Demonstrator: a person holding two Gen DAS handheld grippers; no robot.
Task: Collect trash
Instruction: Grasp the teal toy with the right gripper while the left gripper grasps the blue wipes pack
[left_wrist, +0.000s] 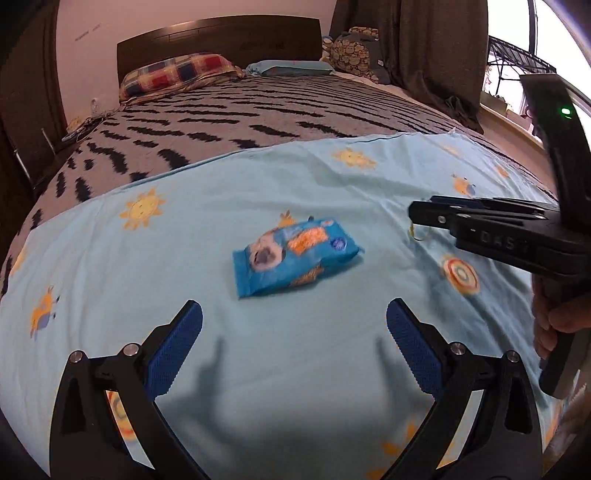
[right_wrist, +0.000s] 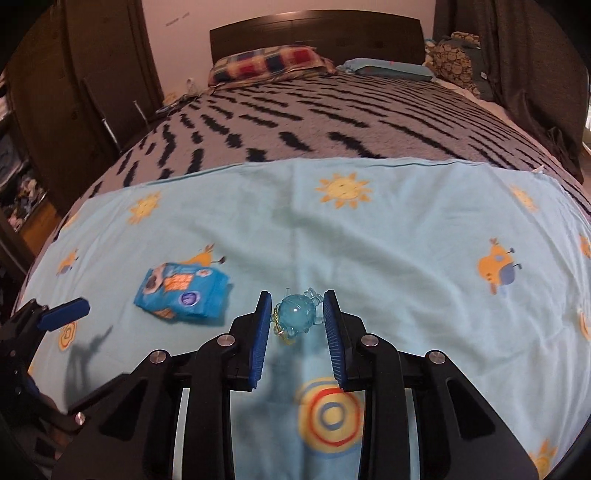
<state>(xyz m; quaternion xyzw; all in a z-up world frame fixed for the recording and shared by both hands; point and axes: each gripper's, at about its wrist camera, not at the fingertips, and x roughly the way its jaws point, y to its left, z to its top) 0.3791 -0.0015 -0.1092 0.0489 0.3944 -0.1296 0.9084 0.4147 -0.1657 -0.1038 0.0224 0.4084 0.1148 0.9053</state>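
Note:
A blue snack wrapper (left_wrist: 295, 256) lies flat on the light blue sheet (left_wrist: 258, 369), just ahead of my left gripper (left_wrist: 295, 317), which stands open with nothing between its blue pads (left_wrist: 177, 347). My right gripper (right_wrist: 298, 301) is shut on a small clear blue ball charm (right_wrist: 295, 314) with a gold ring hanging from it, held at the pad tips. In the left wrist view the right gripper (left_wrist: 415, 216) reaches in from the right, and the gold ring (left_wrist: 417, 232) dangles under its tip. The wrapper (right_wrist: 184, 291) lies left of the right gripper, and one left finger (right_wrist: 64, 312) shows at the left edge.
The sheet (right_wrist: 406, 240) covers the near end of a bed with a grey, black-striped blanket (right_wrist: 314, 122). Pillows (right_wrist: 269, 62) and a dark headboard (right_wrist: 314, 33) are at the far end. A wardrobe (right_wrist: 74, 92) stands left, curtains (right_wrist: 517, 55) right. A person's hand (left_wrist: 554, 325) grips the right handle.

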